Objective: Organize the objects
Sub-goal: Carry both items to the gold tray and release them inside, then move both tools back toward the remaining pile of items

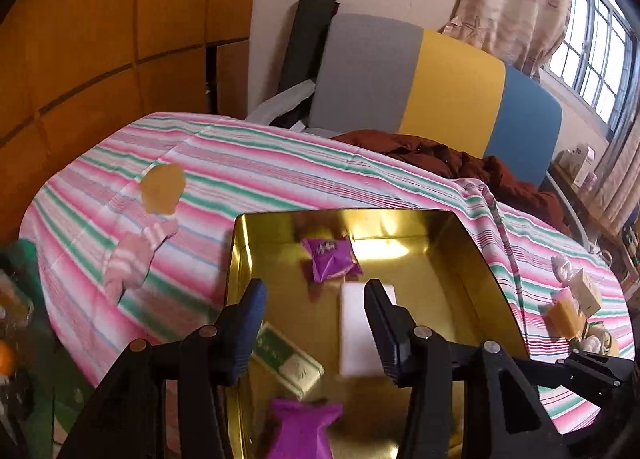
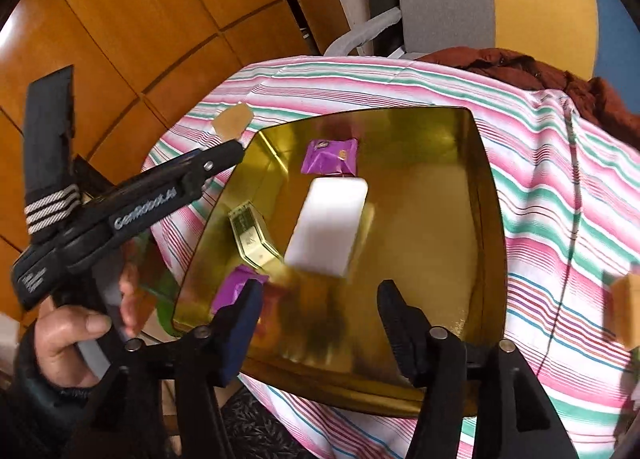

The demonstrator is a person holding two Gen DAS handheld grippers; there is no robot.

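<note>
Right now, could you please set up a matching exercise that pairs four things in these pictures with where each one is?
Things:
1. white block
2. purple packet
3. green and white box
4. tan hexagonal piece

Places:
A. on the striped cloth, outside the gold tray
B. about mid-tray
C. in the tray, toward its far wall
D. in the tray, by its left wall

Pairs: 1-B, 2-C, 3-D, 4-A

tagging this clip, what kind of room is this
Probably a lived-in home room: a table under a striped cloth, a curtained window, wood wall panels and colourful chairs.
</note>
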